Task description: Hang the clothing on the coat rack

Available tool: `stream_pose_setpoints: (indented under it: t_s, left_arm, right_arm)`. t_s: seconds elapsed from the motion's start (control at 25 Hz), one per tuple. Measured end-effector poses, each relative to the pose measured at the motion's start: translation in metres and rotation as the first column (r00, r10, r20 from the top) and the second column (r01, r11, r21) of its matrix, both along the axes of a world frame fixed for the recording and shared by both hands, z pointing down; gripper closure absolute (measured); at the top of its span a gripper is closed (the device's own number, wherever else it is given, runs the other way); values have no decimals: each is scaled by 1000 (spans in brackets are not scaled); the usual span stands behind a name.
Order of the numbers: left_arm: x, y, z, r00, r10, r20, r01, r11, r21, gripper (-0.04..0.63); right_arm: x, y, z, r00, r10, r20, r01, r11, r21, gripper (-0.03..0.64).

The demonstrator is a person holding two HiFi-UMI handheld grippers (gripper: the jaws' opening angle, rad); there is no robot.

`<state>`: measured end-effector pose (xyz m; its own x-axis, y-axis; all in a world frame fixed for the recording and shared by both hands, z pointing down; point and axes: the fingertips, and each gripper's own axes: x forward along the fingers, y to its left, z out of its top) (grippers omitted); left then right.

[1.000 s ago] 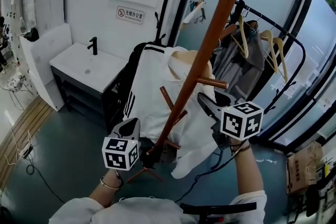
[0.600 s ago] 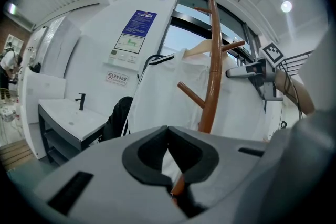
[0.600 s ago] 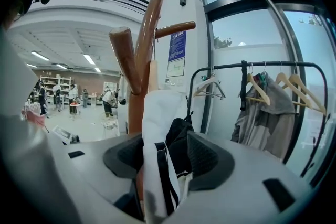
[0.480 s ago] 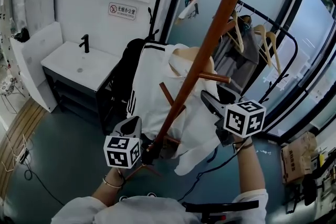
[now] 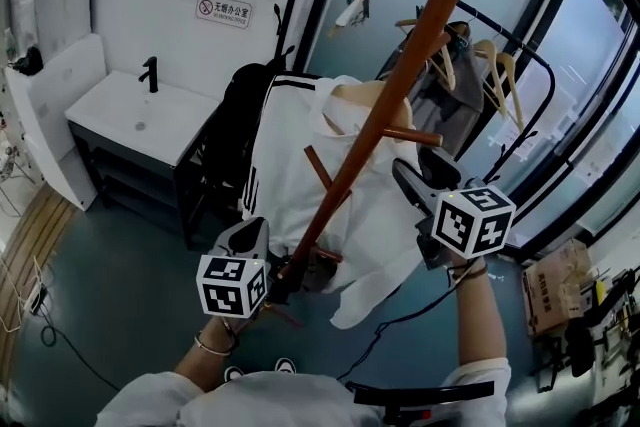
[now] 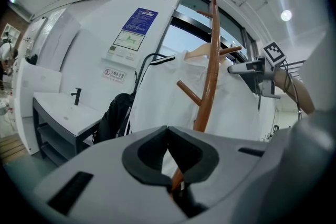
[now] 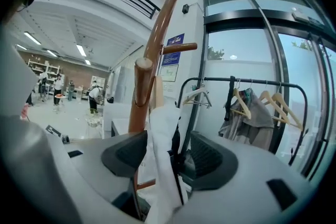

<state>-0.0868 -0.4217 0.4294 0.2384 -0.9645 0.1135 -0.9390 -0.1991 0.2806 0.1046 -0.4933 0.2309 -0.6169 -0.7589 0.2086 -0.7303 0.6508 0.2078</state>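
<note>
White jacket (image 5: 300, 175) is hanging on the coat rack (image 5: 405, 85), collar uppermost. Right gripper (image 7: 167, 147) fingers (image 7: 210, 160) have just been opening; a loose fold is being left between them, unpressed. Left gripper (image 6: 168, 131) fingers are being held clenched tip to tip, on nothing. Cloth is being judged light, soft and slippery. A collar or shoulder-seam hold is being favoured.

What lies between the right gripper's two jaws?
A fold of the white garment hangs there, in the right gripper view; the right gripper has just been opening.
</note>
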Motion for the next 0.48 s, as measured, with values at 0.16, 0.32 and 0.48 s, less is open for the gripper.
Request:
stream_pose_setpoints:
  t_s: [0.16, 0.32, 0.48]
  left_arm:
    - [1, 5, 6, 1000, 17, -12, -17, 1000, -10, 586]
    - [9, 11, 17, 999, 37, -22, -38, 999, -23, 586]
    - [14, 16, 24, 998, 52, -26, -53, 998, -36, 586]
  right_arm:
    - [6, 12, -8, 1000, 27, 10, -27, 999, 17, 354]
    - [14, 22, -8, 998, 54, 31, -55, 998, 27, 354]
    - [28, 21, -7, 989, 124, 76, -128, 991, 46, 354]
